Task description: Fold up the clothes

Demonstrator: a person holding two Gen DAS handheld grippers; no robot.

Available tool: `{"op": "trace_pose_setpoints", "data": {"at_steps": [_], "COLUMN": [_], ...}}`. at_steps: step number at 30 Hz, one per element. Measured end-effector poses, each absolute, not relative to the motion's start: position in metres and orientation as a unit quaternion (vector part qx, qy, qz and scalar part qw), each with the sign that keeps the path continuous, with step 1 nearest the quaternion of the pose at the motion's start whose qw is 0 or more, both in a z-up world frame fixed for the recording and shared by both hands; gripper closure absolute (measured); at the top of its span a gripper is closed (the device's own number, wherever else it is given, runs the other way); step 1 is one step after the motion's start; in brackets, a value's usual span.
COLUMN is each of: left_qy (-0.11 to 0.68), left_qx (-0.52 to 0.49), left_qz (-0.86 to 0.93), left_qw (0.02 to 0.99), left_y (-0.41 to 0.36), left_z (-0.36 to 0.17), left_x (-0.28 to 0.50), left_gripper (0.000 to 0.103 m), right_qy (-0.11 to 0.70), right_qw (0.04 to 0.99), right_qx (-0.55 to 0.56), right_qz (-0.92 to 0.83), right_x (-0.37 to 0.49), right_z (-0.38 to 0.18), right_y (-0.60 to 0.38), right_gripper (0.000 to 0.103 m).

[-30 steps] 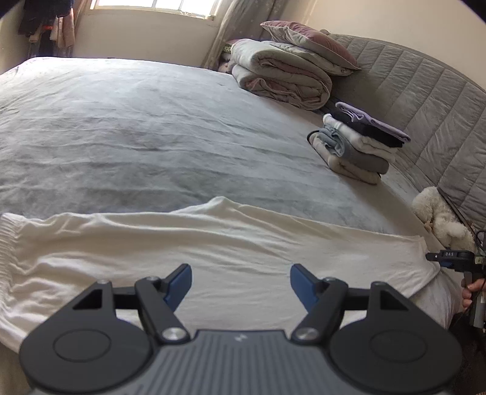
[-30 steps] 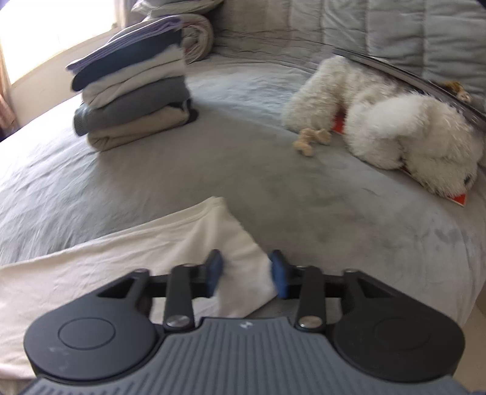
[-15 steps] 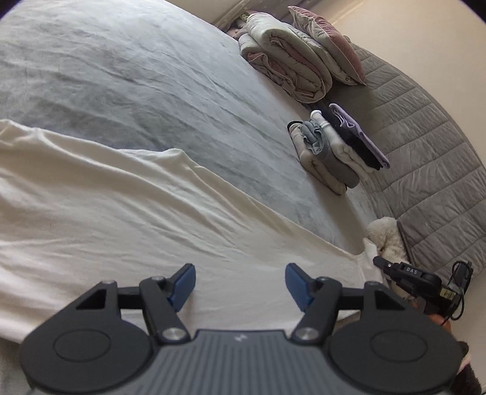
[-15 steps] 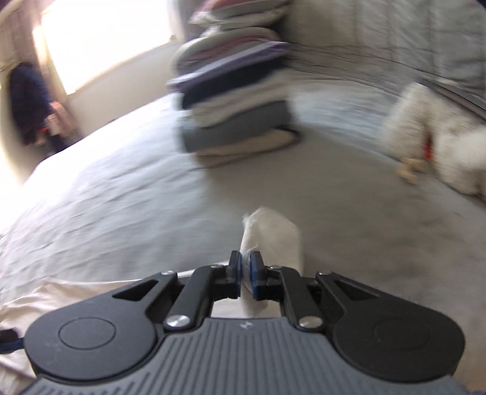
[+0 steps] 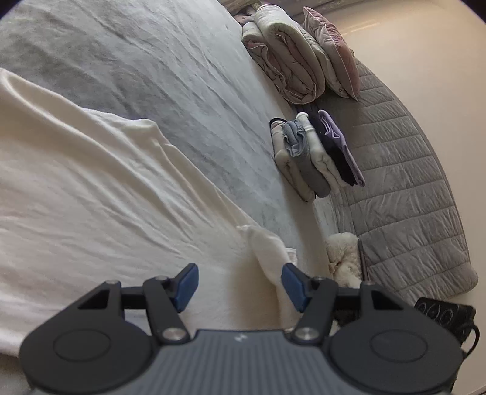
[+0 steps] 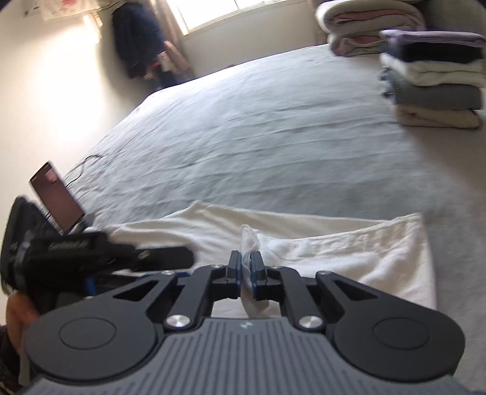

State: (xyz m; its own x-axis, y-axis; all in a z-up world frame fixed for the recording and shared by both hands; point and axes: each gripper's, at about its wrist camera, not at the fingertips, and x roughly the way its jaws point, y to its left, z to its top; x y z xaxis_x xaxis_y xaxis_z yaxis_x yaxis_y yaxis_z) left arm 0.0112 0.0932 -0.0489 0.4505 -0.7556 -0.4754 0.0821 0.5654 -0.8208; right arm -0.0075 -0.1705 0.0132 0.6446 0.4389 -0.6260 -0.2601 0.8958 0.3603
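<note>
While pinched in the right gripper [image 6: 246, 267], cream garment [image 5: 91, 188] lengthwise across bed [image 5: 182, 76]; left gripper [image 5: 240, 285] agape.

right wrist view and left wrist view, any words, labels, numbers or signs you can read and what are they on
None can be read for sure.
Left gripper, side of its black body: pale lettering, too blurred to read.
Papers on the wall: red and dark marks, too small and washed out to read.
Phone propped at the bed's edge: lit screen, no legible text.
Right gripper, shut on the cream garment: only a small pale mark, no words.
</note>
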Motion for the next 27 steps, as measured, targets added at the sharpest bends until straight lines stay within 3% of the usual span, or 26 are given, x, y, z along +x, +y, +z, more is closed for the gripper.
{"op": "trace_pose_setpoints", "data": {"at_steps": [6, 12, 14, 17, 18, 19, 21, 27], "left_qy": [0.441, 0.452, 0.455, 0.464, 0.466, 0.467, 0.467, 0.473], "left_qx": [-0.369, -0.335, -0.317, -0.295, -0.291, -0.289, -0.284, -0.271], "left_qz": [-0.242, -0.218, -0.208, -0.206, -0.207, -0.208, -0.211, -0.216], "left_qw": [0.782, 0.798, 0.806, 0.809, 0.810, 0.809, 0.810, 0.810], "left_y": [0.089, 0.081, 0.077, 0.077, 0.077, 0.078, 0.079, 0.079], "left_z": [-0.050, -0.053, -0.054, -0.057, -0.057, -0.056, -0.055, -0.054], "left_x": [0.014, 0.015, 0.015, 0.014, 0.014, 0.013, 0.012, 0.010], "left_gripper": [0.048, 0.071, 0.086, 0.096, 0.097, 0.096, 0.096, 0.096], "right_qy": [0.382, 0.383, 0.379, 0.369, 0.367, 0.363, 0.352, 0.333], "right_qw": [0.885, 0.889, 0.894, 0.904, 0.906, 0.908, 0.911, 0.919], "right_qx": [0.133, 0.111, 0.097, 0.061, 0.052, 0.049, 0.046, 0.020], "right_qz": [0.230, 0.224, 0.219, 0.205, 0.203, 0.205, 0.211, 0.210], "right_x": [-0.014, -0.022, -0.026, -0.034, -0.037, -0.040, -0.047, -0.057], "right_z": [0.004, -0.011, -0.017, -0.025, -0.028, -0.029, -0.031, -0.033], "right_y": [-0.145, -0.130, -0.126, -0.119, -0.118, -0.117, -0.116, -0.111], "right_gripper": [0.094, 0.093, 0.089, 0.086, 0.082, 0.070, 0.058, 0.058]}}
